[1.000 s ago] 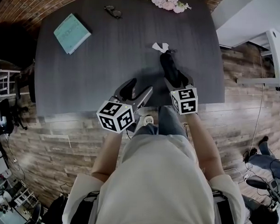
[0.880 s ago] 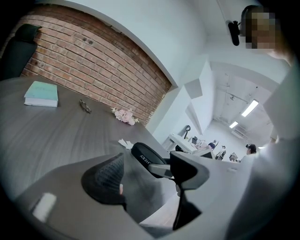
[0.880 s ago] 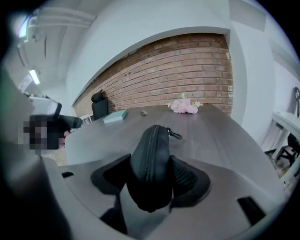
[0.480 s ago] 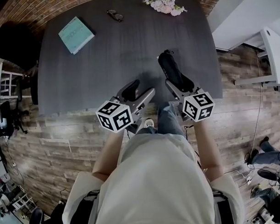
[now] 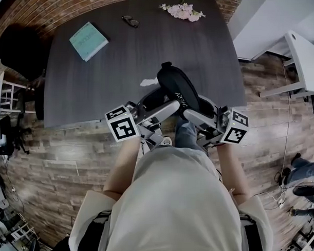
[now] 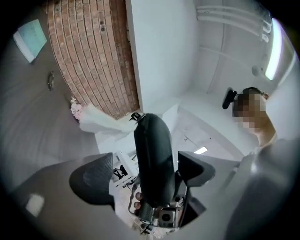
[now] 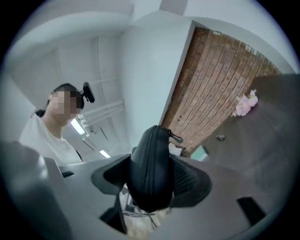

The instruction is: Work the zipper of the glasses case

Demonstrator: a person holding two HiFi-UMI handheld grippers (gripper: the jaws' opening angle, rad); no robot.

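Note:
The black glasses case [image 5: 177, 91] is off the dark table [image 5: 96, 89], held upright in the air with my right gripper [image 5: 197, 109] shut on its lower end. In the right gripper view both pads press the case [image 7: 151, 164], its zipper faces the camera and the pull [image 7: 175, 137] hangs at the top. My left gripper [image 5: 158, 108] has come in from the left. Its jaws are opening, and the case [image 6: 153, 154] stands between them with a gap to the left pad [image 6: 93, 180].
On the table lie a teal book [image 5: 89, 41], a pair of glasses [image 5: 131, 21], pink flowers [image 5: 182, 10] at the far edge and a white scrap [image 5: 148, 82] just left of the case. A white desk [image 5: 303, 55] stands to the right.
The right gripper has lifted the case off the table and drawn it toward the person. The left gripper has moved in around the case and its jaws have spread wider.

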